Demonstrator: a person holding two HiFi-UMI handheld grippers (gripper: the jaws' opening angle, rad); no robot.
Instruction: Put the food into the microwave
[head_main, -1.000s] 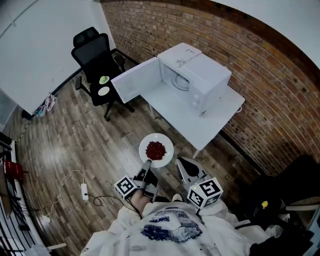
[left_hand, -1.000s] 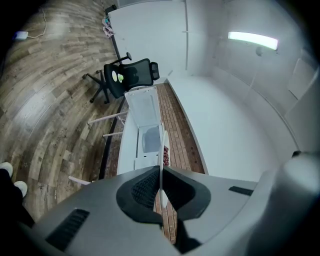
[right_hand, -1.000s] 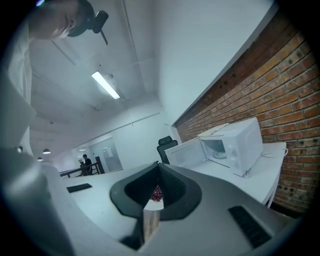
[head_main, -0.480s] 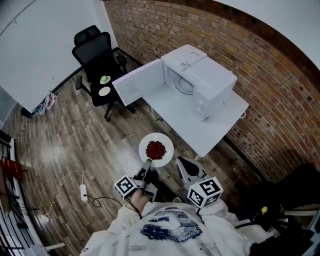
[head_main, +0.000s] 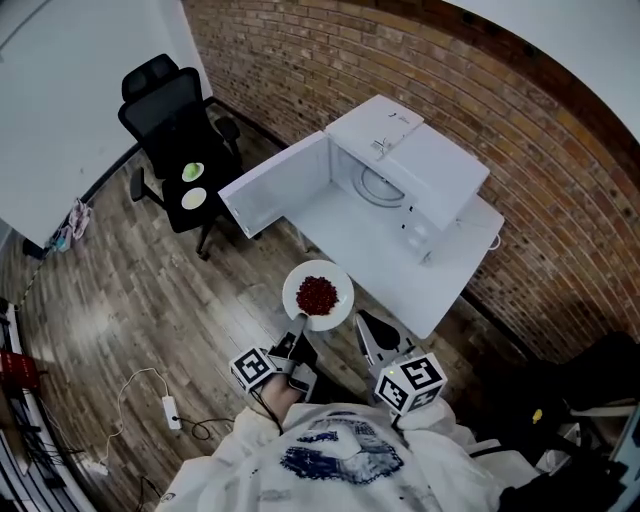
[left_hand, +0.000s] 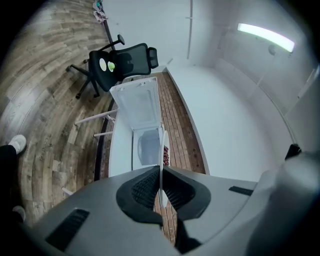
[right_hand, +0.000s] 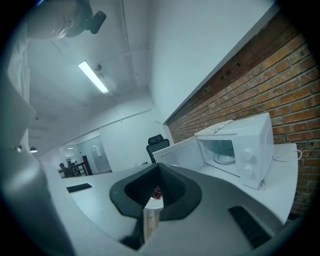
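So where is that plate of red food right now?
In the head view the plate of red food sits at centre, its near rim pinched in the left tongs, over the floor by the white table bearing the open microwave.

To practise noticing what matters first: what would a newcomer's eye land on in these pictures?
The white plate of red food, pinched at its rim by the left gripper, held over the wooden floor. Ahead, the white microwave stands door open on a white table against the brick wall.

smooth white microwave (head_main: 425, 165), rough brick wall (head_main: 330, 60), matt wood-plank floor (head_main: 130, 275).
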